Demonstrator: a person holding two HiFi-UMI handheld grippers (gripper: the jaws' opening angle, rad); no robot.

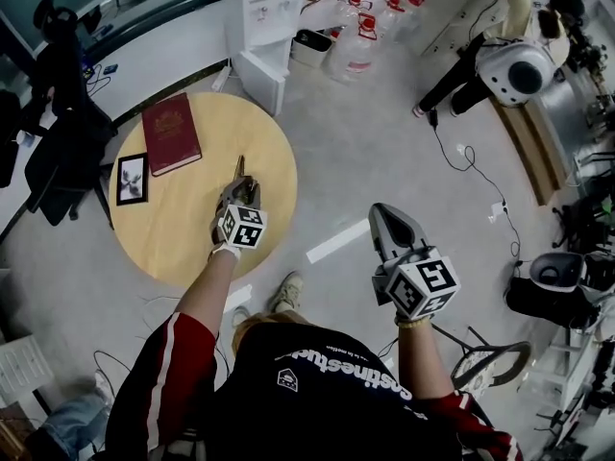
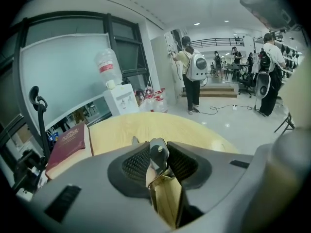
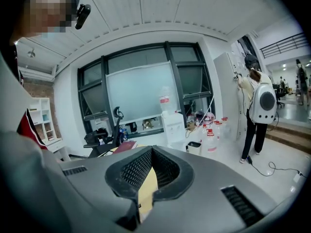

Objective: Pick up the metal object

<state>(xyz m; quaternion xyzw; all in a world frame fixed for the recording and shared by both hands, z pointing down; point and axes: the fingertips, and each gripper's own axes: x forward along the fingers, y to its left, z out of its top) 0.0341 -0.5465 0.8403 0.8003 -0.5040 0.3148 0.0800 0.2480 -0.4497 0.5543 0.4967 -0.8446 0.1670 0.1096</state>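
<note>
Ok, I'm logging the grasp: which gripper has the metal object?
The left gripper, over the round table: the metal object is clamped between its jaws. The right gripper holds nothing.

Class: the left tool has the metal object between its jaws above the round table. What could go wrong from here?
1. The metal object stands thin and upright between the left tool's pads, so it may twist or slip out as it is carried.
2. If dropped, it could bounce off the round table onto the floor.
</note>
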